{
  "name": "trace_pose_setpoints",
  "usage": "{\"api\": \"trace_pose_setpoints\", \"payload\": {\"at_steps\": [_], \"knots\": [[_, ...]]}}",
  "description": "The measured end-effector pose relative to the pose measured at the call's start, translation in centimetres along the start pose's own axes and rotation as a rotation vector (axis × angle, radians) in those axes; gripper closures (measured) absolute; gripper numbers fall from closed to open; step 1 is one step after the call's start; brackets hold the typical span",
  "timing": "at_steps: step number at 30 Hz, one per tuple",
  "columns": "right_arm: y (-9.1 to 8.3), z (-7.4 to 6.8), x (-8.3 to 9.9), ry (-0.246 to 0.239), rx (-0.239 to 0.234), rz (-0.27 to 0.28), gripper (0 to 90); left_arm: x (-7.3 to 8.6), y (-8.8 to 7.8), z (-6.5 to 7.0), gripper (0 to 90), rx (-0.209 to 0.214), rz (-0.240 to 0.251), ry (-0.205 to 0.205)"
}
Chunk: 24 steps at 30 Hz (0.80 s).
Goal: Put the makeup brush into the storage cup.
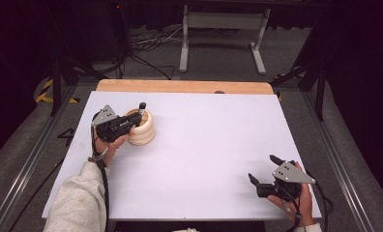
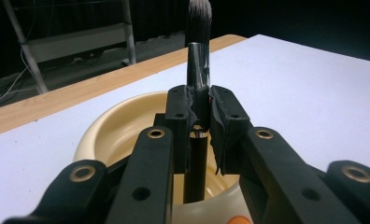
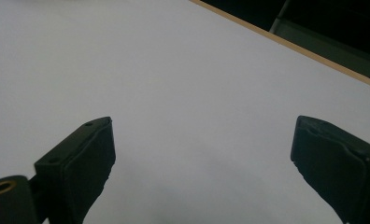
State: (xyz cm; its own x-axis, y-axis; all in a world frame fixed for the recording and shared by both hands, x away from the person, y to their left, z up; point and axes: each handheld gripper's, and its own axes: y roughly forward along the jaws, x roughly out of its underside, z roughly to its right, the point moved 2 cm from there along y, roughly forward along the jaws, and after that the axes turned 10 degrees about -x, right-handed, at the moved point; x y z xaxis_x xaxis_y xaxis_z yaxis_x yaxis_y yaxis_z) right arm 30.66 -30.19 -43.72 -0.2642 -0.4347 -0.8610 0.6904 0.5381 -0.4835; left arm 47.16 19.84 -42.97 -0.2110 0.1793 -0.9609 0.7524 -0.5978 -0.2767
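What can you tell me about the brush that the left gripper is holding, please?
The brush stands upright, bristles up, with its lower end inside the cream ribbed holder at the table's left. It has a dark tuft with pale tips, a shiny silver ferrule and a black handle. The left gripper is shut on it just below the ferrule, its pads pressing both sides.

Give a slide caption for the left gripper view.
Left tongs shut on an upright makeup brush, bristles up, its handle inside a cream holder.
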Motion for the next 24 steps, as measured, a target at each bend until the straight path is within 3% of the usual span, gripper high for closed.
{"api": "trace_pose_setpoints", "payload": {"at_steps": [24], "knots": [[-0.04,-0.02,-0.03,-0.005,0.000,0.001,7.4,0.05,0.13,0.00,78.1,-0.010,-0.014,0.010]]}}
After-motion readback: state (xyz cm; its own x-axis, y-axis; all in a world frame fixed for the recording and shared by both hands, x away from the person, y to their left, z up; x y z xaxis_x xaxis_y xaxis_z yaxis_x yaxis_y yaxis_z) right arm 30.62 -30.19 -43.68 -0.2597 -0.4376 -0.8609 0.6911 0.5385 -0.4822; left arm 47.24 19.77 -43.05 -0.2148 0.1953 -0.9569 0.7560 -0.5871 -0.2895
